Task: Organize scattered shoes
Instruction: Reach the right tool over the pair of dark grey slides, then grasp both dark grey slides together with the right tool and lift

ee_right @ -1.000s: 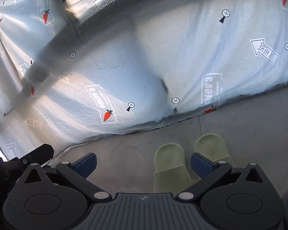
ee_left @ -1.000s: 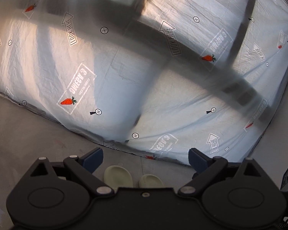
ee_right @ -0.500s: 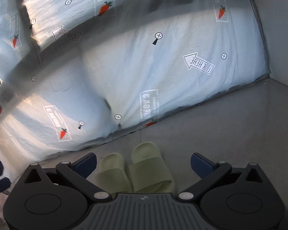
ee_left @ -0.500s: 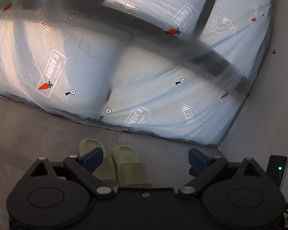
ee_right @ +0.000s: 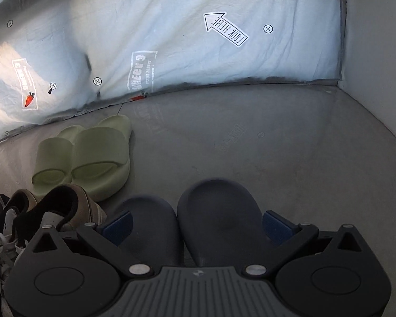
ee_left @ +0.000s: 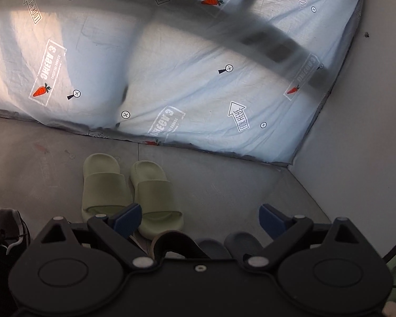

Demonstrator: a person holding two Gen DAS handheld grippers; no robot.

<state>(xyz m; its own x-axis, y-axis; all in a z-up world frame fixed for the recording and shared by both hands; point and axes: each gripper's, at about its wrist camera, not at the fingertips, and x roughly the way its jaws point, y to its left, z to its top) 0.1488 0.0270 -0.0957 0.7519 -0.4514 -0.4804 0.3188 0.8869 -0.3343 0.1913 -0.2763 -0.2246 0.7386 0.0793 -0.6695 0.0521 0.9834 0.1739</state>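
step: green slippers (ee_right: pixel 87 155) paired by floor's curtain edge | left gripper (ee_left: pixel 199 218), right gripper (ee_right: pixel 196 223) spread, empty | next: grab dark slippers (ee_right: pixel 219 211) (likely) and line them alongside

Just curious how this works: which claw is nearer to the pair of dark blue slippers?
The right. The right claw hangs open directly over the dark blue slippers, fingers flanking the pair. The left claw is farther back, with only their toes showing.
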